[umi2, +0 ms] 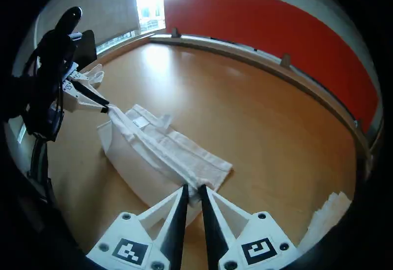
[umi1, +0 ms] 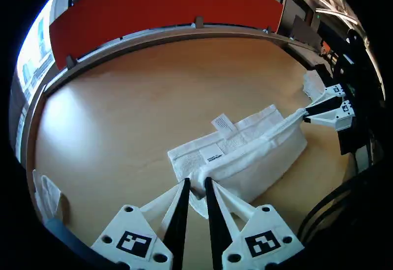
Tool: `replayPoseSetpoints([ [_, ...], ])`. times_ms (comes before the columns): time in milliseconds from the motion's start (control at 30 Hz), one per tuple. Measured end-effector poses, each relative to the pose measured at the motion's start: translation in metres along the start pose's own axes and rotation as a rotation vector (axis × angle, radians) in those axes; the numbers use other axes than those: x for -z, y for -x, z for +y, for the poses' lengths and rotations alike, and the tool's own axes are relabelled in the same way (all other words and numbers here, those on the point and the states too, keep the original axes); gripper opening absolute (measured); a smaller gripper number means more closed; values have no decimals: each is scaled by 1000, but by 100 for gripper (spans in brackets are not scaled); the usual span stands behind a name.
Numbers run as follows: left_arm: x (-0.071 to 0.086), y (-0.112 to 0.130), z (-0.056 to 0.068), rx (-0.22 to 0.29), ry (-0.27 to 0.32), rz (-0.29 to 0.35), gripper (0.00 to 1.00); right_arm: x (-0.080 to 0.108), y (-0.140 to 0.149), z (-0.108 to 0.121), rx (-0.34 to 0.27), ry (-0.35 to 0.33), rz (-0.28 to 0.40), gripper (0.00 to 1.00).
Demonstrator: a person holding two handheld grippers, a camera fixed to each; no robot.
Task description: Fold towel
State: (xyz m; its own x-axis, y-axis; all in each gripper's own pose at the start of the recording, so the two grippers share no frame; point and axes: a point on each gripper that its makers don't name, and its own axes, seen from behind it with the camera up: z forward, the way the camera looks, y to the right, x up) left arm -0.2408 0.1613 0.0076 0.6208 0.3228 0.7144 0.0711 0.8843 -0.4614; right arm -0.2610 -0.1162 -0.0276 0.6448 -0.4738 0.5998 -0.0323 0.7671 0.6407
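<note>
A white towel (umi1: pixel 245 154) lies partly folded on the wooden table (umi1: pixel 147 98), its near layer lifted off the surface between the two grippers. My left gripper (umi1: pixel 196 184) is shut on one towel corner. In the left gripper view the right gripper (umi1: pixel 307 115) pinches the far corner at the right. In the right gripper view the towel (umi2: pixel 157 147) stretches from my right gripper (umi2: pixel 192 191), shut on its corner, to the left gripper (umi2: pixel 104 107) at the upper left. A small label (umi1: pixel 223 122) sticks up from the towel's flat part.
A red divider panel (umi1: pixel 162 9) stands along the table's far edge. More white cloth lies at the table's edge (umi1: pixel 46 194) and another stack (umi2: pixel 329 216) at the lower right of the right gripper view. A black stand and cables (umi2: pixel 44 83) sit behind the left gripper.
</note>
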Motion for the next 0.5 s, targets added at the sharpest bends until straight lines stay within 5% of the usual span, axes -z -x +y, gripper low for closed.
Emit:
replayPoseSetpoints([
  [233, -10, 4, -6, -16, -38, -3, 25, -8, 4, 12, -2, 45, -7, 35],
  [500, -17, 3, -19, -38, -79, -6, 38, -12, 8, 23, -16, 77, -18, 37],
])
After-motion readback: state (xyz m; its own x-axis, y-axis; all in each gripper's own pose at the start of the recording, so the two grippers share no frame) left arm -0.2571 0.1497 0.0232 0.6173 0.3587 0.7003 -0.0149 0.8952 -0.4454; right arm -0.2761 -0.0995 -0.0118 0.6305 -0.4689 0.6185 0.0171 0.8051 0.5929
